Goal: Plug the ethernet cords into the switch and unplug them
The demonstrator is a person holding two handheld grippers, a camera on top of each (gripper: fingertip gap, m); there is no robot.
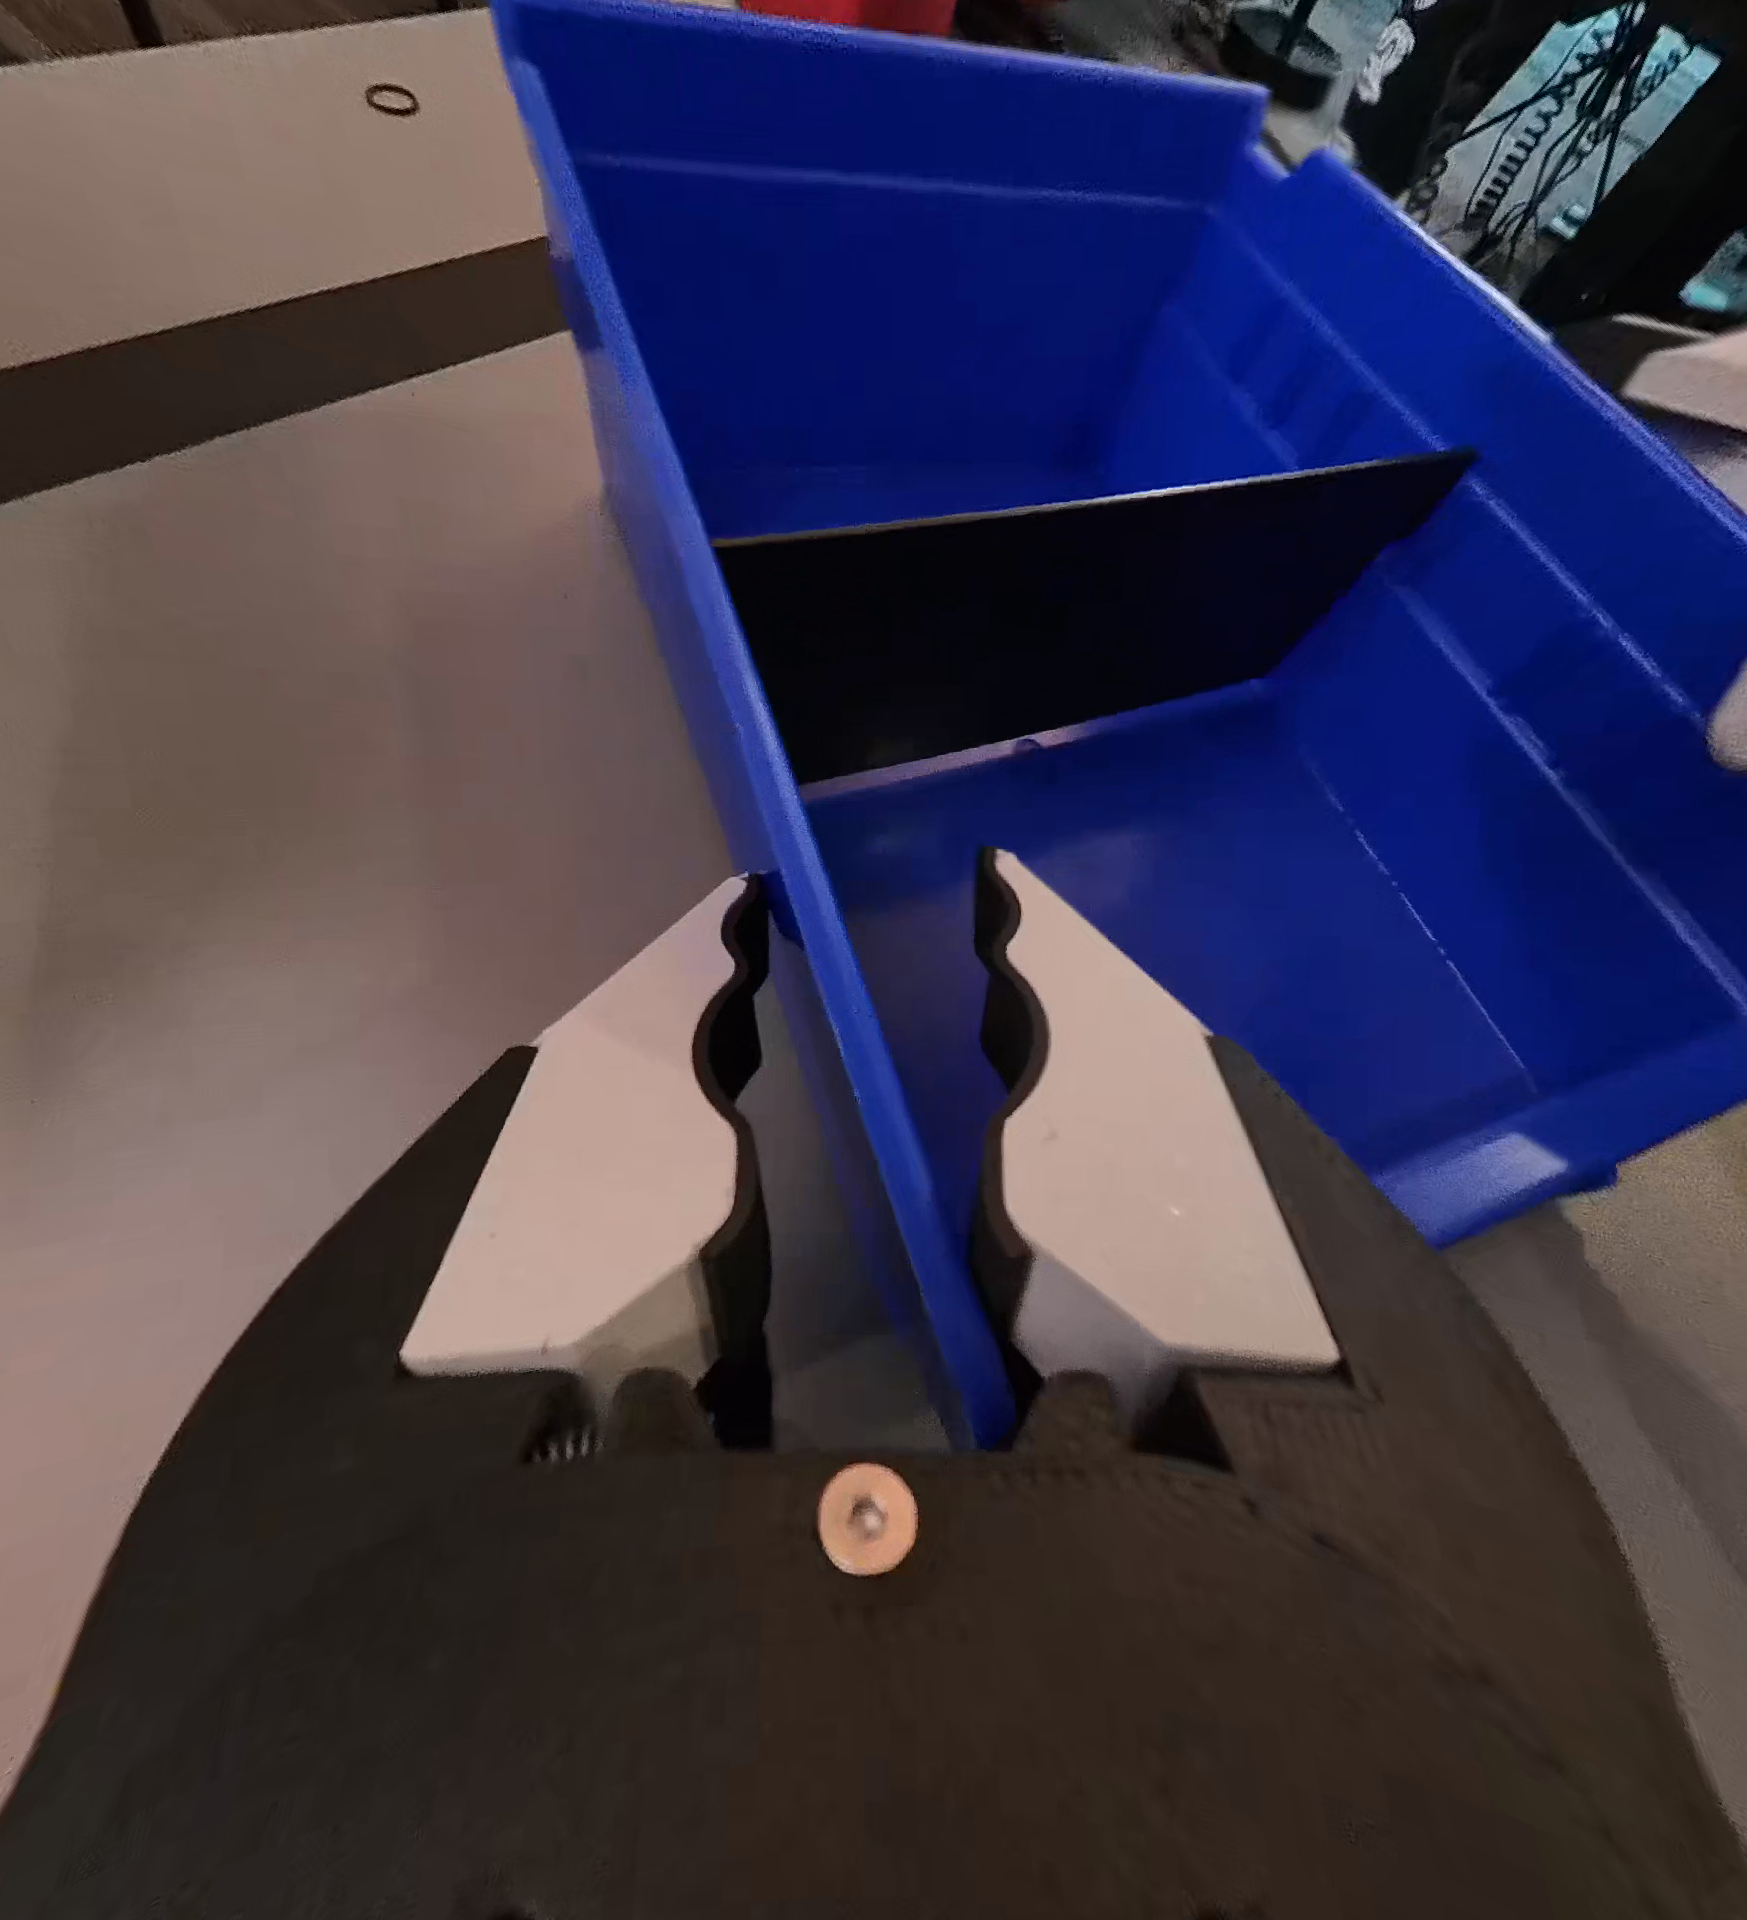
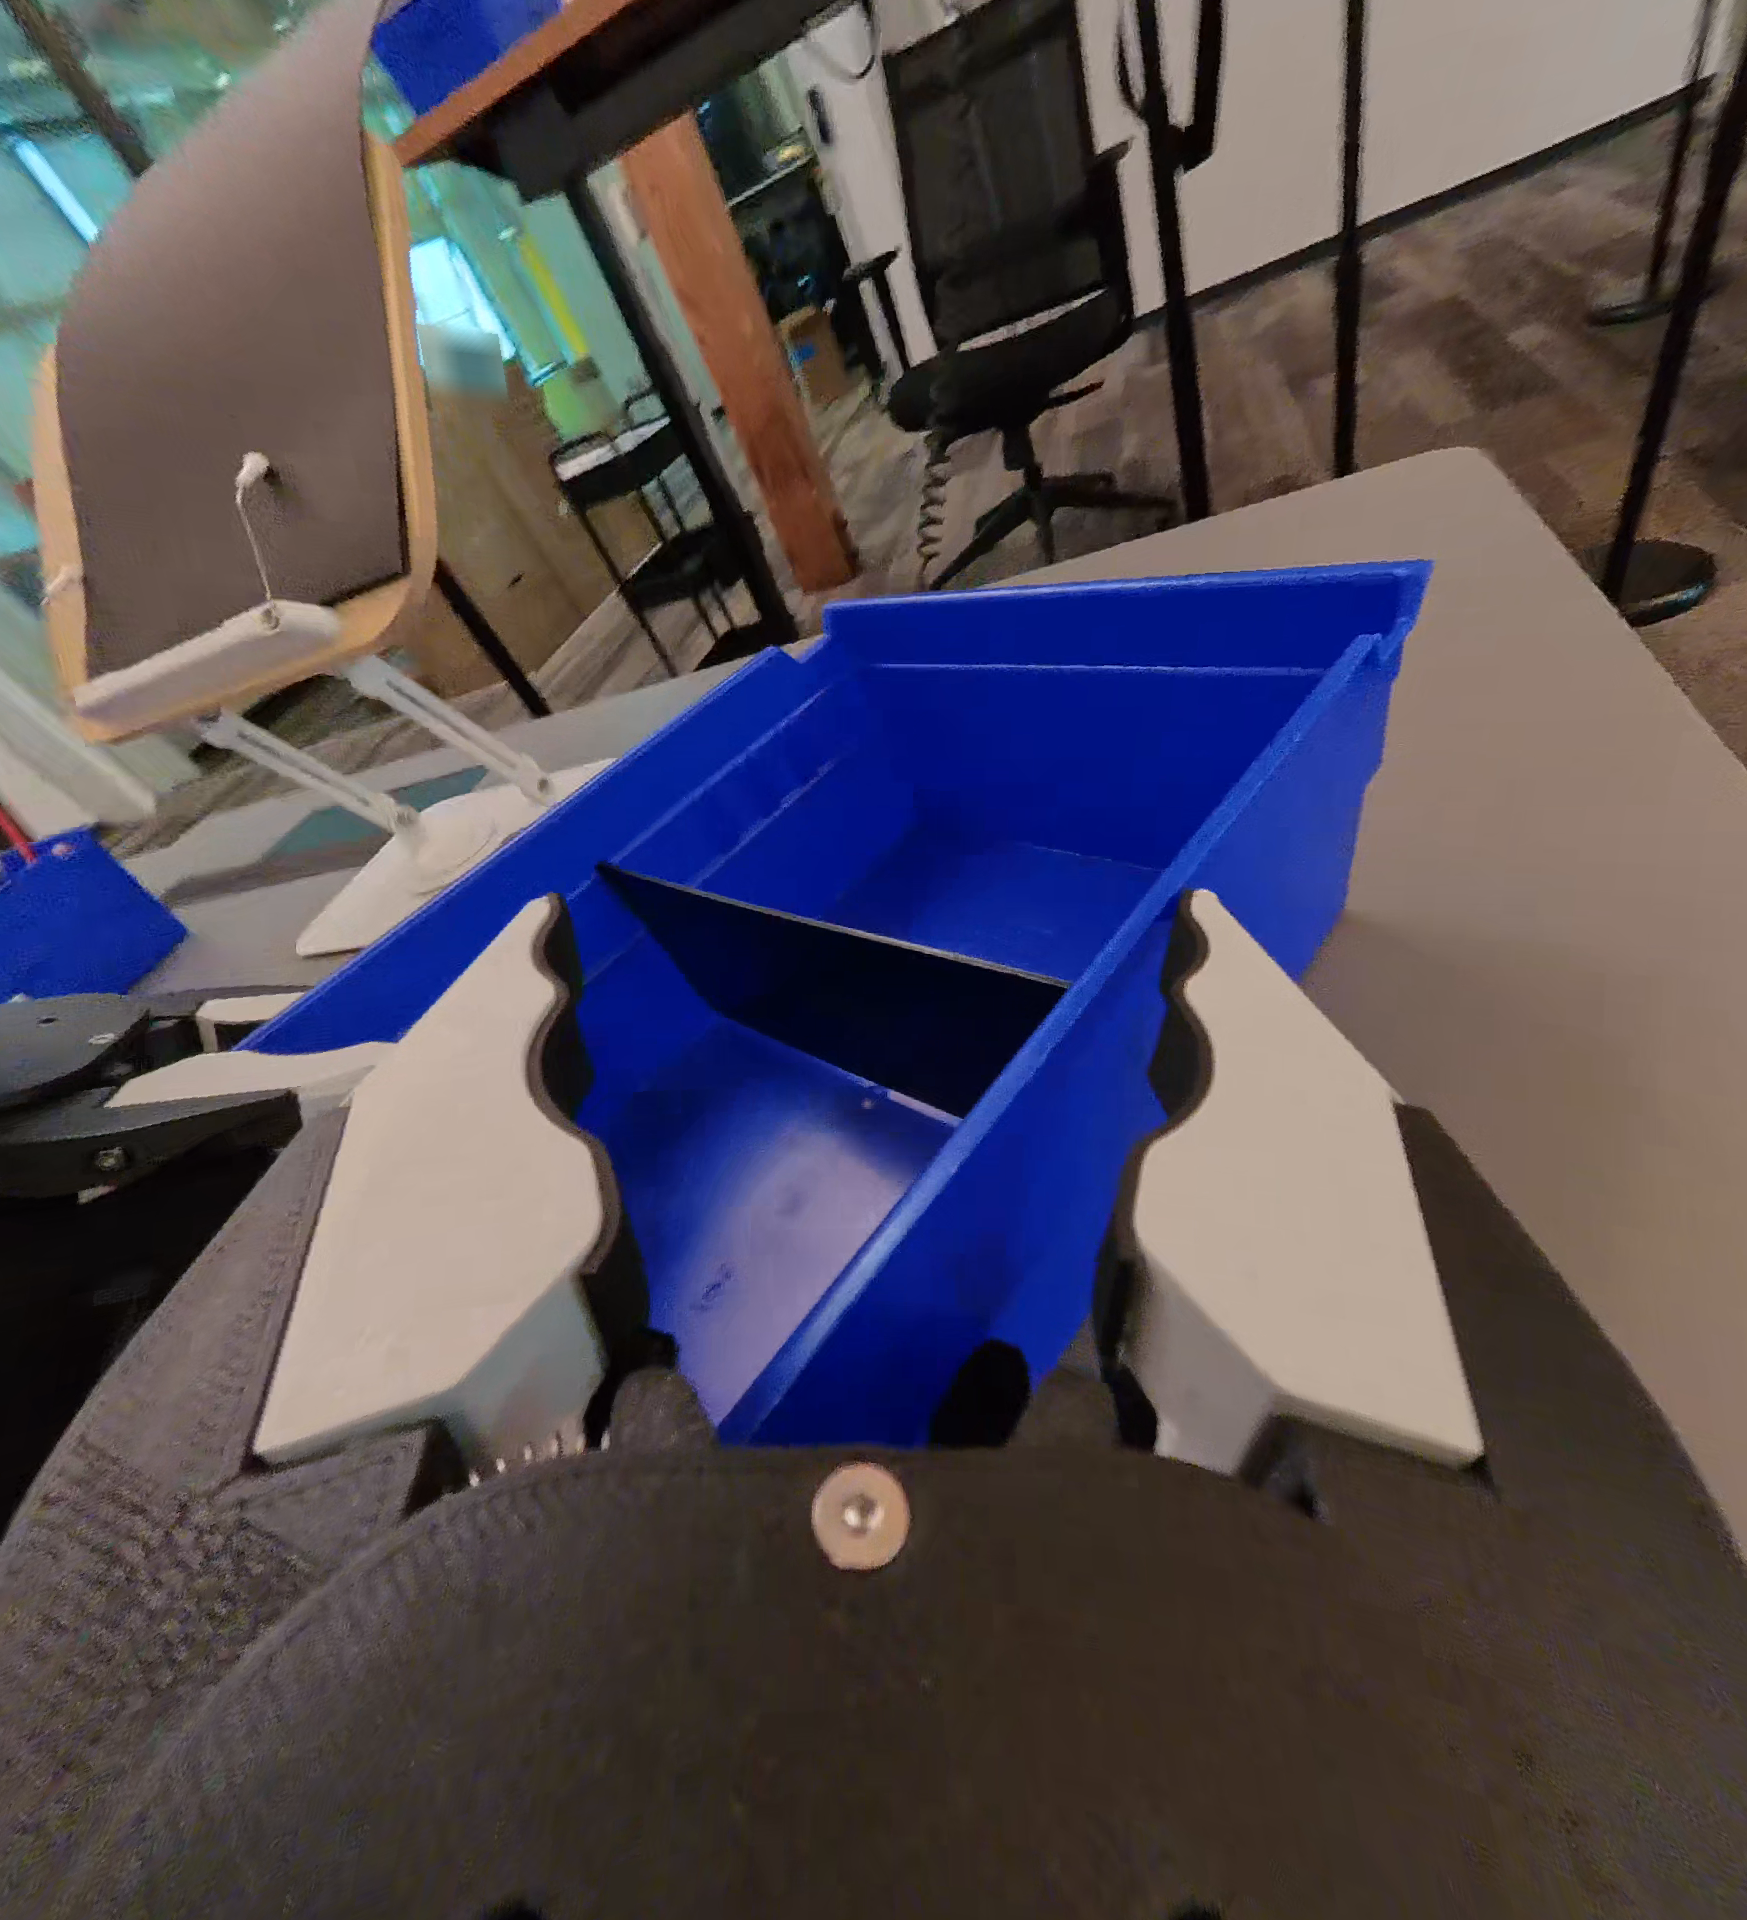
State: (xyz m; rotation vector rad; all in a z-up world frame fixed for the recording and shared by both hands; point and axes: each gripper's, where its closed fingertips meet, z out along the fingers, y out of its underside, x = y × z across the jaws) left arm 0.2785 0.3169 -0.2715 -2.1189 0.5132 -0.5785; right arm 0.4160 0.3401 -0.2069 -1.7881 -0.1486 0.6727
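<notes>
grey surface [image 2: 1534,831] under blue bin [image 1: 848,416], both halves bare; left tool [image 1: 874,894] astride one bin wall, not quite clamped; right tool [image 2: 869,914] spread around opposite wall; no cords, no switch visible; plugging seemingly unstarted.

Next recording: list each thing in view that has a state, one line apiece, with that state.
Blue bin: upright on the table, both compartments empty.
Black divider: upright, slotted across the bin.
Left tool: open, straddling the bin's left wall without clamping it.
Right tool: open, straddling the bin's right wall.
Ethernet cords and switch: not in view.
</notes>
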